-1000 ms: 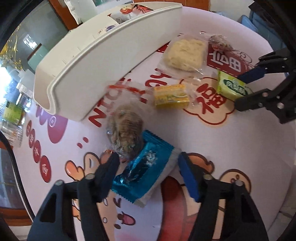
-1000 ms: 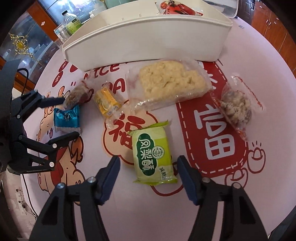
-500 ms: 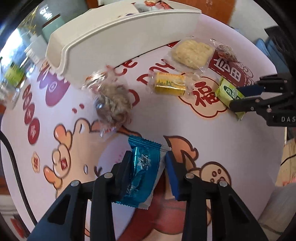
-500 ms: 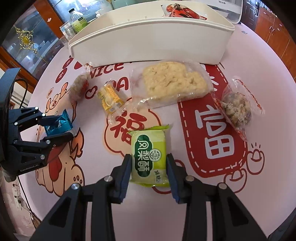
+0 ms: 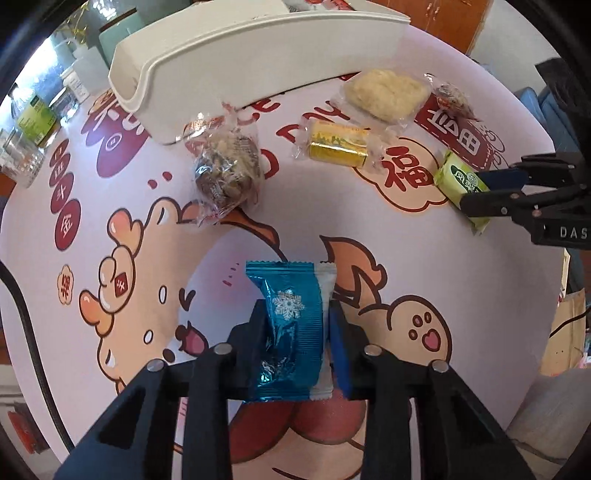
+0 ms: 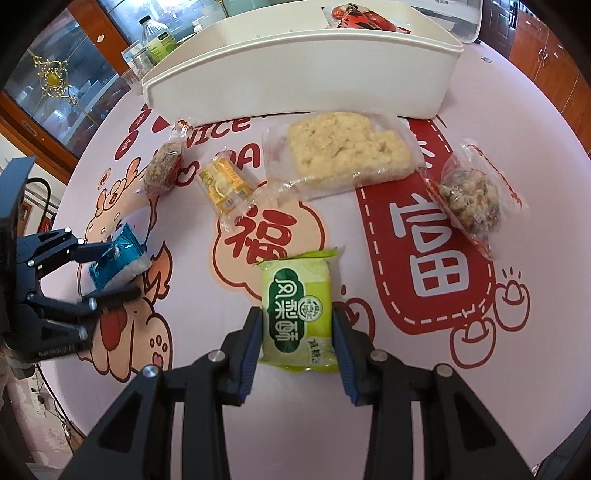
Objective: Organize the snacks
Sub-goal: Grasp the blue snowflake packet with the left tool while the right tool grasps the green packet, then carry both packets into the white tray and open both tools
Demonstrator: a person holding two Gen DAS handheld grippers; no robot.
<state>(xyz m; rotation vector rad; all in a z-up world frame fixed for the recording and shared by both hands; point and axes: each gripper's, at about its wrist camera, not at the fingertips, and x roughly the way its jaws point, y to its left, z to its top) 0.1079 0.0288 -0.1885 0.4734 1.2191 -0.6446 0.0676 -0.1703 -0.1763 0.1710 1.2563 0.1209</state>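
While both grippers pinch snack packets, each light, crinkly wrapper wants a mid-body hold.
The left gripper [image 5: 297, 325], its jaws closing, squeezes the blue packet [image 5: 291, 328]; the right gripper [image 6: 297, 325], narrowly parted, clamps the green packet's [image 6: 297, 310] sides, probably crushable.

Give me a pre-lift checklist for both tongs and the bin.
1. Left tongs on blue packet: jaws closing, pads against its sides; ok.
2. Right tongs on green packet: pads at both sides; ok.
3. White bin has room: one red packet shows, rest hidden; cannot tell.
4. Path to bin: yellow packet and rice cake lie between; not ok if dragged.
5. Packets off the table: cannot tell.
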